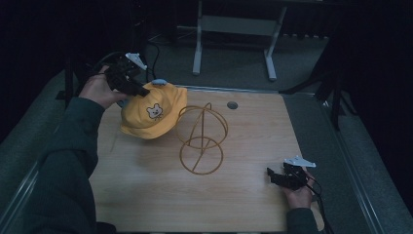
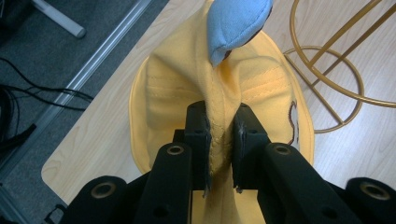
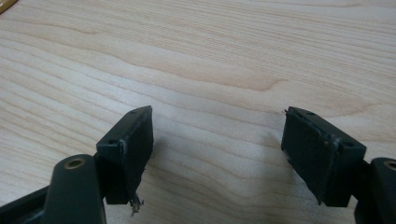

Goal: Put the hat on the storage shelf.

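Black jaws of the left gripper pinch a fold of the yellow hat, blue ear above them. High view: hat held at upper left of the wooden table, brim beside the gold wire stand. Right gripper rests lower right, jaws spread wide, nothing between them.

High view overhead facing forward, gripper views close, sharing table
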Available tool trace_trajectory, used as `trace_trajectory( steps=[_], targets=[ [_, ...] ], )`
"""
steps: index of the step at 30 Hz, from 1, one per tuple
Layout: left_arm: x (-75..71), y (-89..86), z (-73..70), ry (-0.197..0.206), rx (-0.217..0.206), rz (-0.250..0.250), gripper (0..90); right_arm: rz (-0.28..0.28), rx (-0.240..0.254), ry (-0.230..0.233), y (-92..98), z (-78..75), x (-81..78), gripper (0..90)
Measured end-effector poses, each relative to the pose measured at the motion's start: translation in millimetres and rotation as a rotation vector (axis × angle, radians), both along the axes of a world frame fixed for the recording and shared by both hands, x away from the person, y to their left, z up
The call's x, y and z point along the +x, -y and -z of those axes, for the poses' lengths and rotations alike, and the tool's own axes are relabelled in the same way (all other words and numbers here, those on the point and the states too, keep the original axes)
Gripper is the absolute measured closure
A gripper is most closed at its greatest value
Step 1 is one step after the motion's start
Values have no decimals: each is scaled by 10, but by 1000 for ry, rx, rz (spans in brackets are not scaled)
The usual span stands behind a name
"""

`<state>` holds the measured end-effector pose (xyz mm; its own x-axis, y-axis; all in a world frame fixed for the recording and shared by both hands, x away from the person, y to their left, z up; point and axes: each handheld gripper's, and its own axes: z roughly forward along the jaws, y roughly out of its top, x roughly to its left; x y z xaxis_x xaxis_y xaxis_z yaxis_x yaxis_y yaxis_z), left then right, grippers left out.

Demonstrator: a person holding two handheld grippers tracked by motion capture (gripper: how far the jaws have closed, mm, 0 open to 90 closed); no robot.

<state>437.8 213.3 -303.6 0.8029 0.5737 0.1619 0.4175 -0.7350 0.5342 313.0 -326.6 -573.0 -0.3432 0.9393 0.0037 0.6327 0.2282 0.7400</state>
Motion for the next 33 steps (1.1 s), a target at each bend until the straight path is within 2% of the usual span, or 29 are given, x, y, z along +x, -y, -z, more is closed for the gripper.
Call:
trace_trajectory(
  steps=[13,21,33],
  targets=[
    [-63,-145,-113,-1,-61,10,789,0,0,0,0,0,0,251],
    [-109,-223,-172,-8,-81,31,789,0,0,0,0,0,0,251],
    [-170,-301,-249,-6,-138,60,789,-1,-1,-1,1,-1,0,251]
  ],
)
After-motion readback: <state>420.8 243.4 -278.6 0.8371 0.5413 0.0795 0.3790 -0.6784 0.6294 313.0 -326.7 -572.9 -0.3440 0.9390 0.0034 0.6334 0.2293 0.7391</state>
